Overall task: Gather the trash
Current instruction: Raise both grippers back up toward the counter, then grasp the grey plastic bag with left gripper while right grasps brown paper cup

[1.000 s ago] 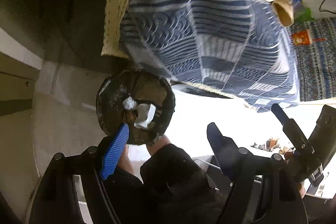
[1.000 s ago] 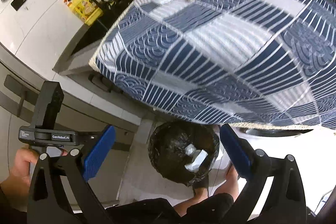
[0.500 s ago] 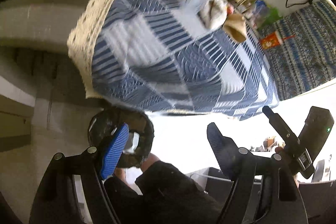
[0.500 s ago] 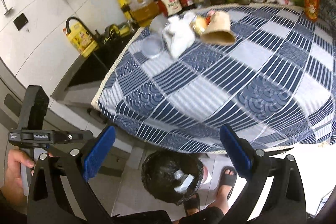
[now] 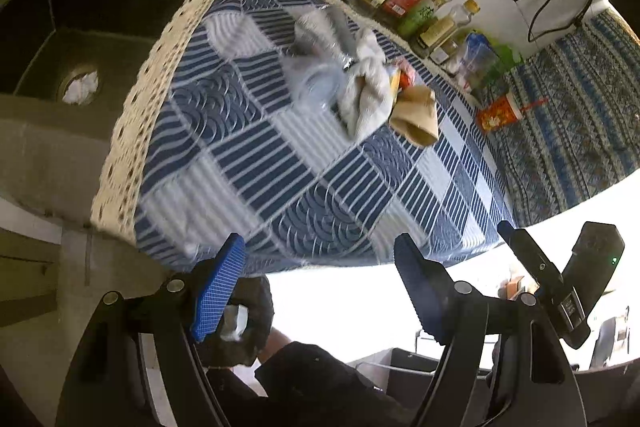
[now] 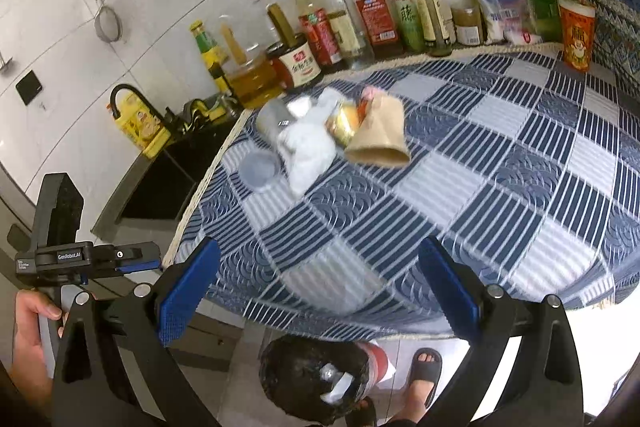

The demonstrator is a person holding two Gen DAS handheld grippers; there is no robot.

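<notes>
A kitchen counter under a blue-and-white patterned cloth [image 5: 280, 163] runs along a white tiled wall, with a dark sink [image 5: 80, 39] at its end.

Through the left wrist camera, the left gripper [image 5: 316, 291] hangs off the counter's near edge with its jaws spread wide and nothing between them. The trash is heaped toward the back of the cloth: a crumpled white rag [image 5: 366, 91], a clear plastic cup [image 5: 316, 83] lying on its side just beside it, and a brown paper cone [image 5: 416, 113] touching the rag. Below, partly hidden behind the left finger, sits the black-lined bin [image 5: 248, 323] with white scraps inside.

Through the right wrist camera, the right gripper [image 6: 320, 287] is likewise wide open and empty, pointed at the same heap: the rag [image 6: 308, 151], a round clear lid [image 6: 258, 167] near the cloth's edge, the paper cone [image 6: 380, 139] and a crinkled snack wrapper [image 6: 346, 119] wedged between them. The bin [image 6: 316, 379] stands on the floor under the counter lip, beside a sandalled foot [image 6: 426, 371].

The pieces overlap, so a pinch at one would likely drag another or bunch the cloth. A row of sauce bottles [image 6: 336, 23] stands close behind the heap; overreaching could topple one. The cup and lid look slippery and may squirt from the pads.
</notes>
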